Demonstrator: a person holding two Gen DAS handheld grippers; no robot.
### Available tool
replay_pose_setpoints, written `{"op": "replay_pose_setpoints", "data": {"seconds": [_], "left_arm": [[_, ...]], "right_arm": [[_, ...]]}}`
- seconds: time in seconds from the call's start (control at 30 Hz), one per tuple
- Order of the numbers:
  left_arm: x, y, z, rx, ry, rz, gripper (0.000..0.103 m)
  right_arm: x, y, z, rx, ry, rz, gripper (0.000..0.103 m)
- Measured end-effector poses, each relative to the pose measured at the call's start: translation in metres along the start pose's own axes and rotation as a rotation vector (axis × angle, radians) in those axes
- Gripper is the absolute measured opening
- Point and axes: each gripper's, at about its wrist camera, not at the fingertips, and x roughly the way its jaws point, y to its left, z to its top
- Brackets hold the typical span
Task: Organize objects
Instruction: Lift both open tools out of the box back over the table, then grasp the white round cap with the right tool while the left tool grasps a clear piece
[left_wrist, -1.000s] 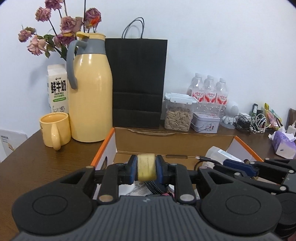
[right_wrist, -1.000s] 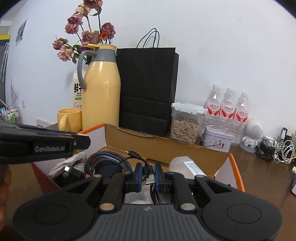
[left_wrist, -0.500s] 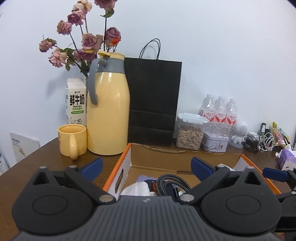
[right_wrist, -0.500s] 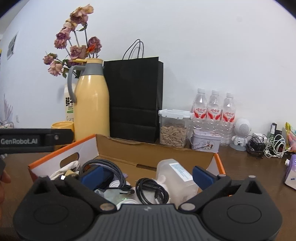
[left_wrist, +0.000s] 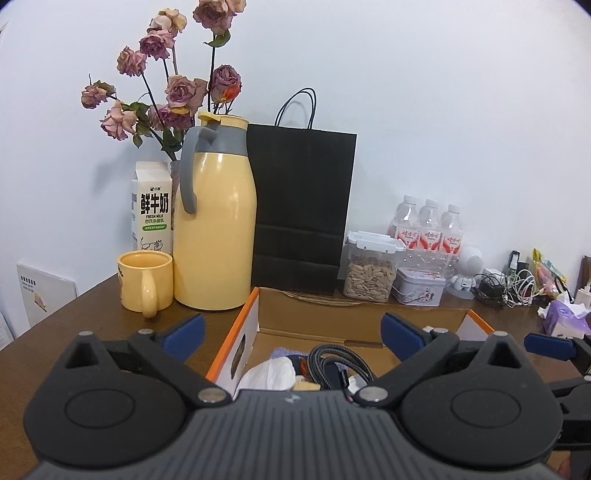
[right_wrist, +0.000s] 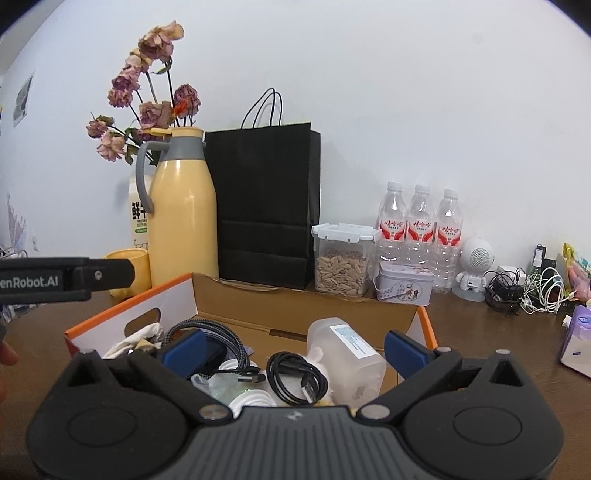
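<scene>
An open cardboard box (left_wrist: 317, 321) with orange edges sits on the brown table, also in the right wrist view (right_wrist: 295, 306). It holds a braided cable (left_wrist: 332, 360), a white tissue (left_wrist: 269, 373), a black USB cable (right_wrist: 295, 376) and a clear plastic bottle (right_wrist: 347, 354). My left gripper (left_wrist: 291, 332) is open and empty above the box's left side. My right gripper (right_wrist: 291, 349) is open and empty above the box. The right gripper's blue pad (left_wrist: 546, 345) shows at the right of the left wrist view.
Behind the box stand a yellow mug (left_wrist: 146, 280), a yellow thermos (left_wrist: 214, 229), a milk carton (left_wrist: 151, 210), a black paper bag (left_wrist: 299, 218), a seed jar (left_wrist: 369, 273), a tin (left_wrist: 417, 291) and water bottles (left_wrist: 428, 232). Tangled chargers (right_wrist: 524, 291) and a tissue pack (right_wrist: 576, 339) lie right.
Both grippers have opened and pulled back up from the box. The left one let go of a yellow object, which is no longer between its pads.
</scene>
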Motion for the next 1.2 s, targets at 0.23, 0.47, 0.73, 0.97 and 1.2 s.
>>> {"op": "replay_pose_setpoints", "data": {"seconds": [0.23,0.47,0.73,0.97,1.2], "left_arm": [[-0.019,0.009,-0.012,0.019,0.051,0.012,0.103],[-0.029,0.015,-0.032,0.081,0.149,-0.001,0.103],[-0.03,0.026,-0.051,0.088,0.232,0.008,0.103],[-0.032,0.036,-0.062,0.082,0.279,-0.005,0.103],[-0.033,0.046,-0.065,0.06,0.302,-0.006,0.103]], "right_arm": [[-0.03,0.002,-0.011,-0.023,0.006,0.028,0.103],[-0.044,0.007,-0.031,-0.053,0.092,0.045,0.103],[-0.034,0.021,-0.05,-0.103,0.228,0.091,0.08],[-0.016,0.021,-0.057,-0.066,0.314,0.101,0.047],[-0.003,0.023,-0.058,-0.036,0.342,0.106,0.039]]}}
